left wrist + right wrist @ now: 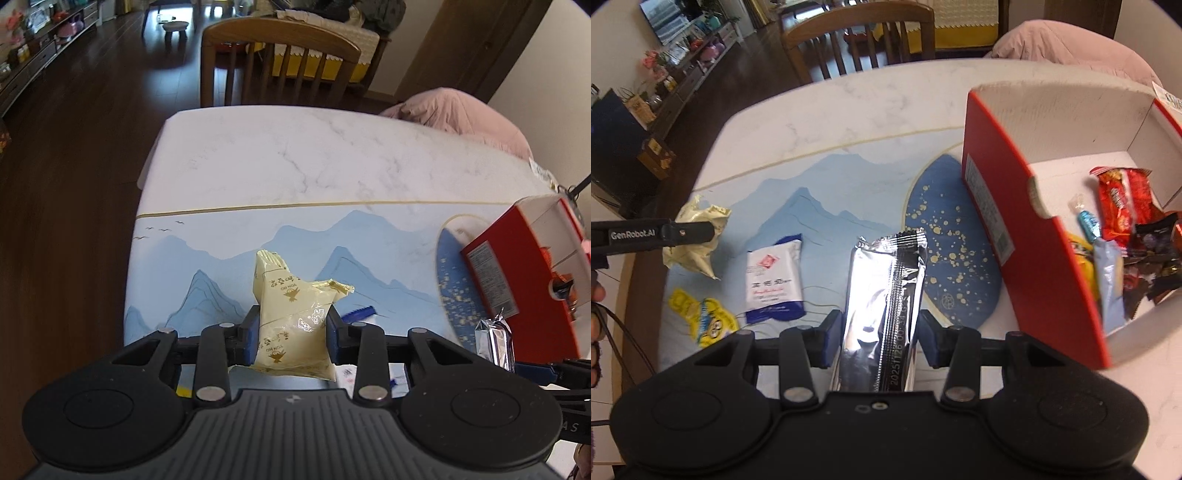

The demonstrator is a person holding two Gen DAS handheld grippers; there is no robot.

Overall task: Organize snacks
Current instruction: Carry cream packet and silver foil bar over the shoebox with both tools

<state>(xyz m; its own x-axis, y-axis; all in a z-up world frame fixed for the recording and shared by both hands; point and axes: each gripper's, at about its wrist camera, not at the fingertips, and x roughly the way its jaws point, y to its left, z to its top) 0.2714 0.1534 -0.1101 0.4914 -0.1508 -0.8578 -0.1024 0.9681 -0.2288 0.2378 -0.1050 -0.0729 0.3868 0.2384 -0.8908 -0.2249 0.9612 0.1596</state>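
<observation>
A: Nearest?
B: The left gripper [291, 328] pinches a crumpled pale-yellow snack packet [291, 314] above the table; the right gripper [875, 332] clamps a long silver foil bar [882, 302].
A: Farther?
B: A red-sided open cardboard box [997, 206] of wrapped sweets, on the marble-patterned table [295, 155].

table [849, 110]: marble | on it: red box [997, 206], white-blue packet [774, 280], yellow sachet [705, 321], seemingly flat

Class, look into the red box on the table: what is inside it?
The red box holds a pile of wrapped snacks: a red packet, a blue twist-wrapped candy, a pale blue packet and dark wrappers. The near wall hides whatever lies beneath them.
</observation>
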